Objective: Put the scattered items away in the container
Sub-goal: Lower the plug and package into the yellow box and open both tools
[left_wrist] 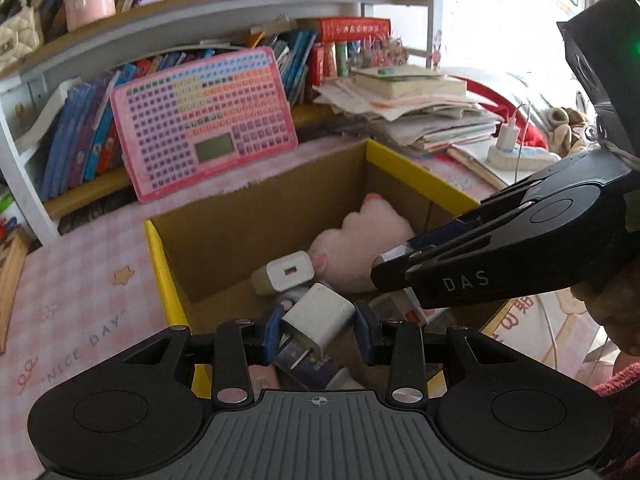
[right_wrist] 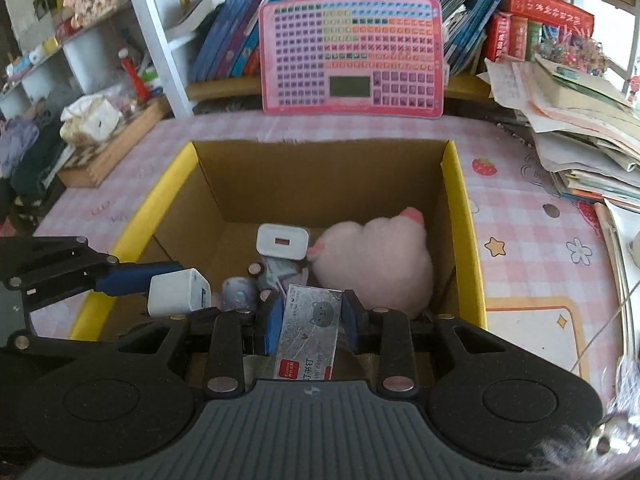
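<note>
Left wrist view: on the pink checked tabletop (left_wrist: 72,280) a pink keyboard toy (left_wrist: 204,120) leans against the bookshelf (left_wrist: 132,36). Next comes the open cardboard box (left_wrist: 256,208) with yellow edges. The left tool (left_wrist: 320,330) hangs over its near wall, clenched on a white plug adapter (left_wrist: 320,316), prongs pointing down and toward the camera. Deeper in the box lie a white USB charger (left_wrist: 289,272) and a pink plush toy (left_wrist: 356,248) against the right wall. The right tool (left_wrist: 390,268) reaches in from the right over the box, gripping a small box of which only an edge shows. Beyond it a stack of papers and books (left_wrist: 416,108) sits on the tabletop.

In the right wrist view, the left tool (right_wrist: 176,292) comes in from the left with the plug adapter (right_wrist: 178,292) over the box's near left corner. The right tool (right_wrist: 310,322) is clamped on a staple box (right_wrist: 310,328) with a cat face printed on it, held above the near part of the cardboard box (right_wrist: 320,176). Small items lie on the box floor just ahead, too blurred to name, with the USB charger (right_wrist: 283,242) and the plush toy (right_wrist: 380,264) farther in.
</note>
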Available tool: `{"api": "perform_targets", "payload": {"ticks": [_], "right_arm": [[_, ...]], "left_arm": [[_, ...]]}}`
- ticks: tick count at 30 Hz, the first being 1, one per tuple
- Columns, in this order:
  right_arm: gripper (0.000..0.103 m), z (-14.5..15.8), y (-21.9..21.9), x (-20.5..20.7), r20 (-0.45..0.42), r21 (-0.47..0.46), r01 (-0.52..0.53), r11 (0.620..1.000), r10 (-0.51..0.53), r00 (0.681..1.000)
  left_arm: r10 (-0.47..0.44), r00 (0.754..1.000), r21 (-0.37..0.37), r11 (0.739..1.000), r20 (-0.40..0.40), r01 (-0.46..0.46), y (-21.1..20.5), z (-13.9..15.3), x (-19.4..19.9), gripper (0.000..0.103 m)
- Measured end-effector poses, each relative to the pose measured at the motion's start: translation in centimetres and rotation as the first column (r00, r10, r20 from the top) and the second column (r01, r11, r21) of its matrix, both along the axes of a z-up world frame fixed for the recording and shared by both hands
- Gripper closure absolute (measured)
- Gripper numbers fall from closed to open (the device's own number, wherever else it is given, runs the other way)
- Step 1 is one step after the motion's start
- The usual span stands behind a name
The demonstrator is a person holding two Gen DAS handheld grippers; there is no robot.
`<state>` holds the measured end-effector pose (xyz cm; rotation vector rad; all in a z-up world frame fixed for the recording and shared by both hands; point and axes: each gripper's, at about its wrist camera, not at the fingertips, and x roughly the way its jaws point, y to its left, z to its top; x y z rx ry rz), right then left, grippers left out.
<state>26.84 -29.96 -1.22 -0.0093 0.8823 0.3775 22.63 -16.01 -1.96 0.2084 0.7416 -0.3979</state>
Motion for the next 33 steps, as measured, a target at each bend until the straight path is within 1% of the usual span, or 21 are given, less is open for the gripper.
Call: {"api": "perform_targets", "payload": {"ticks": [7, 16, 19, 22, 24, 25, 28, 29, 33], "right_arm": [[0.073, -1.4, 0.3, 0.8, -0.044, -0.003, -0.047, 0.999, 0.046, 0.998], [0.074, -2.2, -0.2, 1.5, -0.07, 0.005, -0.061, 0.998, 0.061, 0.996], [0.074, -2.2, -0.3, 1.7, -0.071, 0.011, -0.063, 0.998, 0.063, 0.995], [0.074, -2.2, -0.5, 1.6, -0.067, 0.021, -0.062, 0.998, 0.063, 0.996], [0.072, -2.0, -0.6, 1.5, -0.055, 0.028, -0.058, 0.998, 0.06, 0.997], [0.068, -1.8, -0.7, 1.4, -0.049, 0.031, -0.057, 0.998, 0.058, 0.997], [0.067, -1.5, -0.9, 1.2, -0.028, 0.035, -0.05, 0.998, 0.051, 0.998], [0.065, -1.3, -1.0, 1.0, -0.022, 0.041, -0.046, 0.998, 0.047, 0.999], [0.064, -0.7, -1.2, 0.5, 0.008, 0.068, -0.036, 0.997, 0.035, 0.999]], "left_arm": [[0.013, 1.0, 0.021, 1.0, -0.022, -0.013, -0.6, -0.7, 0.5, 0.067], [0.036, 0.999, 0.029, 0.999, -0.035, -0.035, -1.1, -1.0, 0.7, 0.067], [0.058, 0.998, 0.035, 0.998, -0.038, -0.057, -1.1, -1.0, 0.8, 0.065], [0.089, 0.995, 0.034, 0.996, -0.045, -0.087, -1.0, -1.0, 0.8, 0.058], [0.101, 0.994, 0.028, 0.995, -0.039, -0.1, -0.8, -0.9, 0.7, 0.045], [0.104, 0.994, 0.024, 0.994, -0.033, -0.103, -0.8, -0.8, 0.5, 0.043], [0.111, 0.994, 0.029, 0.993, -0.011, -0.111, -1.0, -0.5, -0.1, 0.037], [0.113, 0.994, 0.03, 0.993, -0.004, -0.113, -1.1, -0.4, -0.2, 0.035], [0.124, 0.992, 0.038, 0.991, 0.013, -0.125, -1.2, 0.0, -1.1, 0.034]]}}
